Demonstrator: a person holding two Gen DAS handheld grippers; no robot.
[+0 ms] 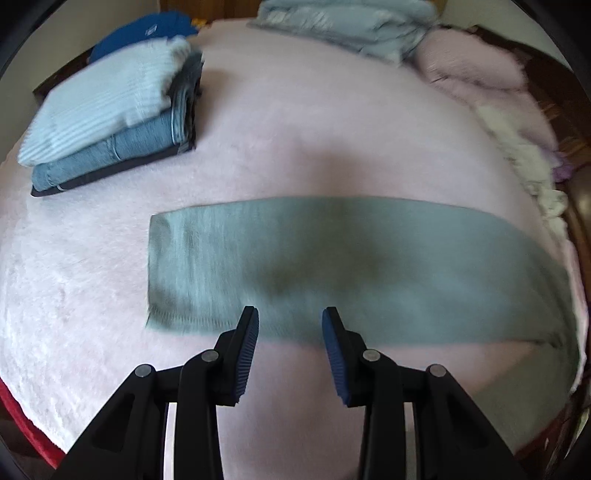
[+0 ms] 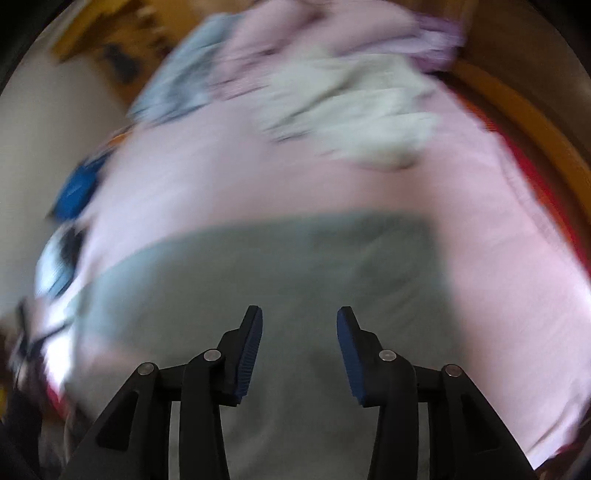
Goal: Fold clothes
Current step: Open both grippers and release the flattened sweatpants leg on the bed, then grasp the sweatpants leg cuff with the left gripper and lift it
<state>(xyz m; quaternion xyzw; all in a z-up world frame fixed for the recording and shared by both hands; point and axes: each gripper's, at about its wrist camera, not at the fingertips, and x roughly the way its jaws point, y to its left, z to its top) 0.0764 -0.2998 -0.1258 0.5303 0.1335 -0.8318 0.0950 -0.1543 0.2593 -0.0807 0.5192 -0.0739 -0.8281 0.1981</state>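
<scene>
**Grey-green garment part folded, a pile still waiting**

Both sets of fingers, left gripper (image 1: 290,316) and right gripper (image 2: 299,316), stand released and empty above the long grey-green cloth strip (image 1: 332,266) flat on the fluffy pink bed (image 1: 295,140). A folded stack (image 1: 110,122) is done; crumpled clothes (image 2: 354,118) remain.

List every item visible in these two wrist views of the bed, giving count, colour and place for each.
Grey-green garment: one, folded into a long strip, flat mid-bed.
Folded stack: one pile, pale blue striped top over denim blue and dark layers, far left.
Dark blue garment: one, behind the stack.
Pale blue bedding: one heap, far end.
Whitish clothes: one loose heap, right side, blurred.
Pink blanket: one, covering the bed.
Left claw: black with blue pads, open, above the strip's near edge.
Right claw: same colours, open, over the garment.
</scene>
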